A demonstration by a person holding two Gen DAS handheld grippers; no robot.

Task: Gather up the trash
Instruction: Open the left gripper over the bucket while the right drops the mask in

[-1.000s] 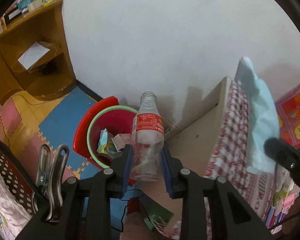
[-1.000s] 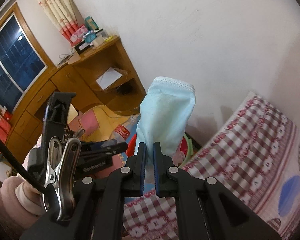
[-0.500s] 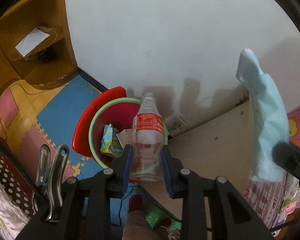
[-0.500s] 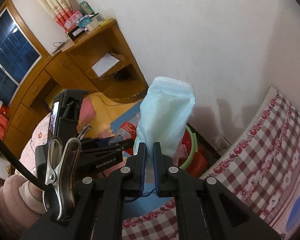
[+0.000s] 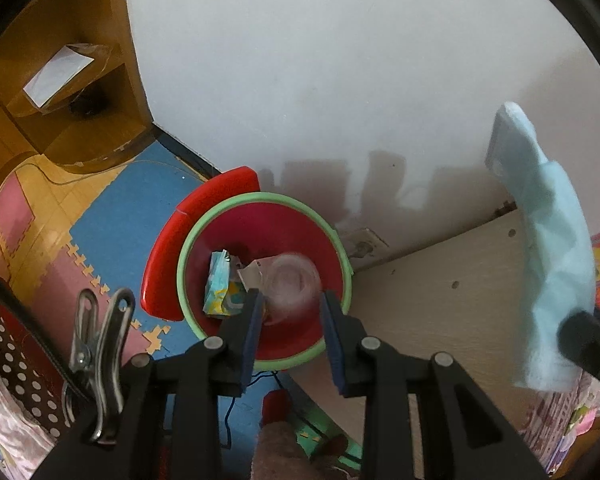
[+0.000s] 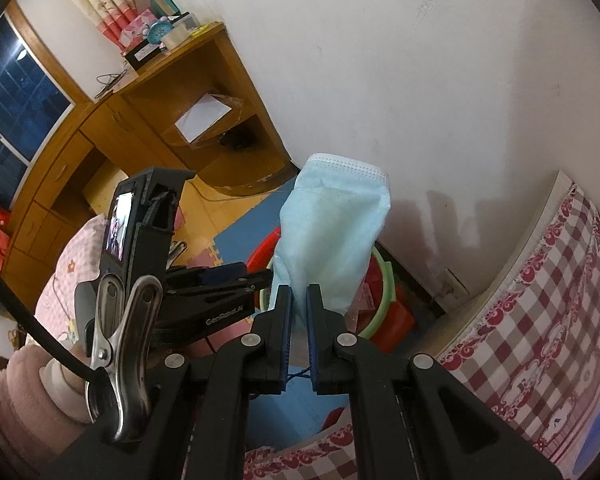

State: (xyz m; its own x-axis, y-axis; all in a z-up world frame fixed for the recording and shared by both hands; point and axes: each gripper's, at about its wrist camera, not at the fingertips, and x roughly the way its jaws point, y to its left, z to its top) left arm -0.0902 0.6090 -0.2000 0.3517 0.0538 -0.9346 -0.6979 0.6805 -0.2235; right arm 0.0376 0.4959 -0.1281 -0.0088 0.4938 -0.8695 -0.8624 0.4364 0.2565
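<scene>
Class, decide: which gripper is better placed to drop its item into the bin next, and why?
Right. Its gripper pinches the light-blue face mask above the red green-rimmed bin; the blurred clear bottle looks already loose between the left jaws.

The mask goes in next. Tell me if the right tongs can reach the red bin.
Probably yes. The right tongs, shut on the face mask, point down toward the bin, whose mouth is uncovered. Only the left tongs above it crowd the way.

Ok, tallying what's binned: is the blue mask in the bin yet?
Out: the mask is pinched in the right gripper, outside the bin.
</scene>
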